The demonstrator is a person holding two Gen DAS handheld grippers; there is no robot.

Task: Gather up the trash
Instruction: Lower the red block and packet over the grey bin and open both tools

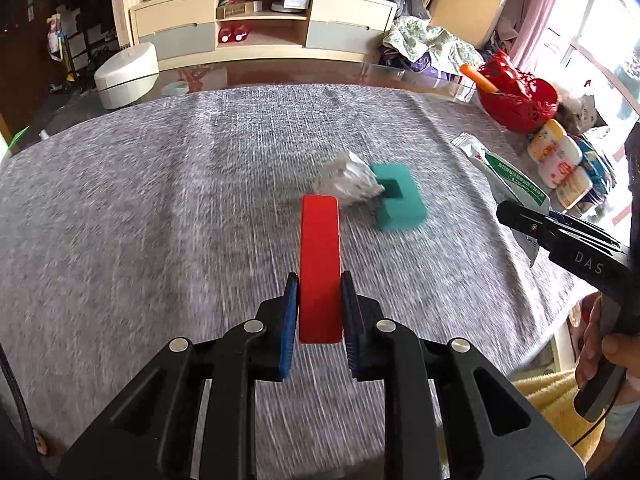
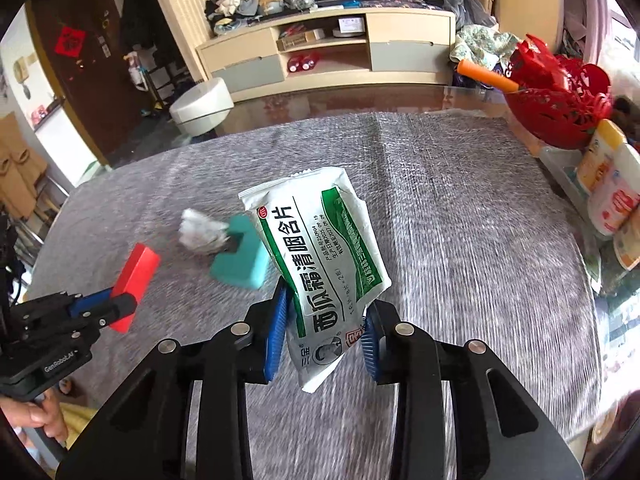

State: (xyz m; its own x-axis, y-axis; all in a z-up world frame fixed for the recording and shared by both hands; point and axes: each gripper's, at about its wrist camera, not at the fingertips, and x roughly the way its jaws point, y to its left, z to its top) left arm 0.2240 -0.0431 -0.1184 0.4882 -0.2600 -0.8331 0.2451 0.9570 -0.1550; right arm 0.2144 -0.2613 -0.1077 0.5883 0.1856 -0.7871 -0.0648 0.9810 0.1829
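Observation:
My left gripper (image 1: 320, 300) is shut on a red block (image 1: 320, 248) and holds it above the grey cloth; it also shows in the right wrist view (image 2: 120, 304) with the red block (image 2: 136, 276). My right gripper (image 2: 324, 320) is shut on a white and green medicine packet (image 2: 320, 252), held above the cloth; the packet shows at the right in the left wrist view (image 1: 516, 184). A crumpled white paper ball (image 1: 348, 180) (image 2: 200, 232) lies mid-table, touching a teal block (image 1: 398, 200) (image 2: 240, 260).
A grey cloth (image 1: 160, 200) covers the table. A red basket (image 1: 516, 96) with an orange stick and several yellow-white containers (image 1: 556, 160) stand at the right edge. A white round device (image 1: 124, 76) and a cabinet (image 1: 260, 28) are beyond the far edge.

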